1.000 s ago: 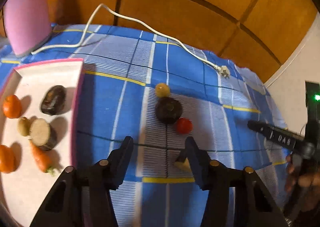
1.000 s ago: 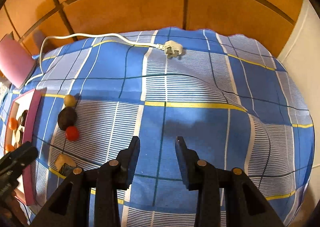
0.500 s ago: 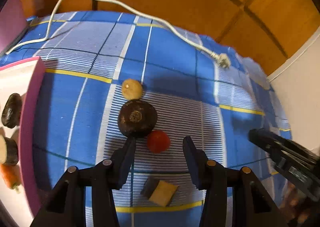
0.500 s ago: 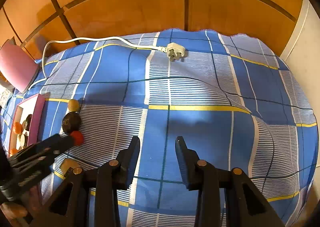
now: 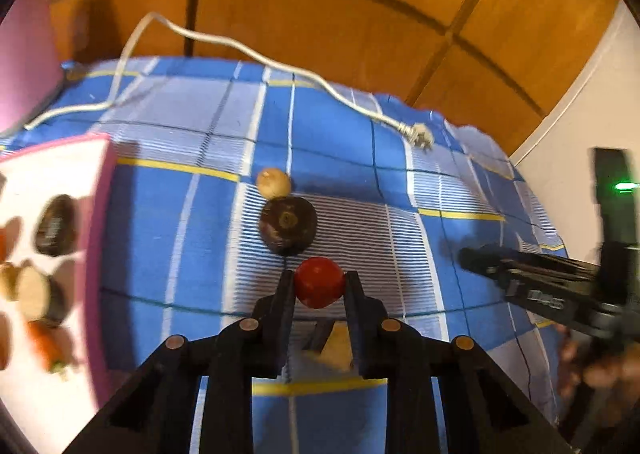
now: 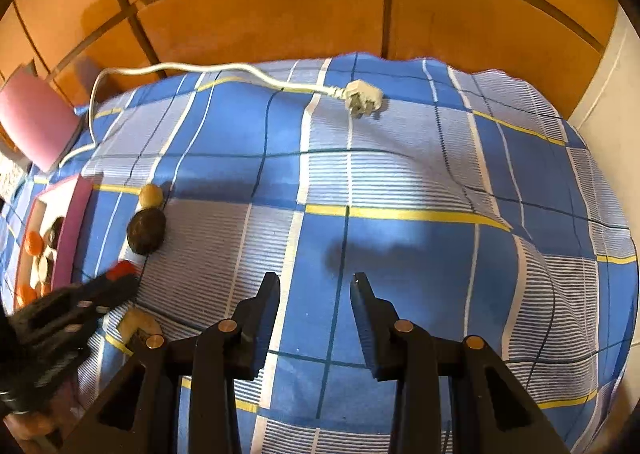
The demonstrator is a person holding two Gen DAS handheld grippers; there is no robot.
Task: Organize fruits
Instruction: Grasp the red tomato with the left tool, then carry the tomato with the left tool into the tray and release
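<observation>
A: What colours does the cloth (image 6: pixel 400 238) carry?

B: Blue checks with white striped panels, thin yellow lines and dark grid lines.

A: And the small round fruit (image 5: pixel 319 282) between the black left tool's (image 5: pixel 319 286) tips?

B: Bright red. At twelve o'clock from it sits a dark purple-brown fruit (image 5: pixel 287 225), then a tan one (image 5: pixel 273 183).

A: The tray (image 5: pixel 98 254) at nine o'clock?

B: White inside, pink rim, holding orange, dark and pale pieces. The cable (image 6: pixel 240 74) and plug (image 6: pixel 362 99) are white, the wall panels (image 6: pixel 280 6) orange-brown.
</observation>
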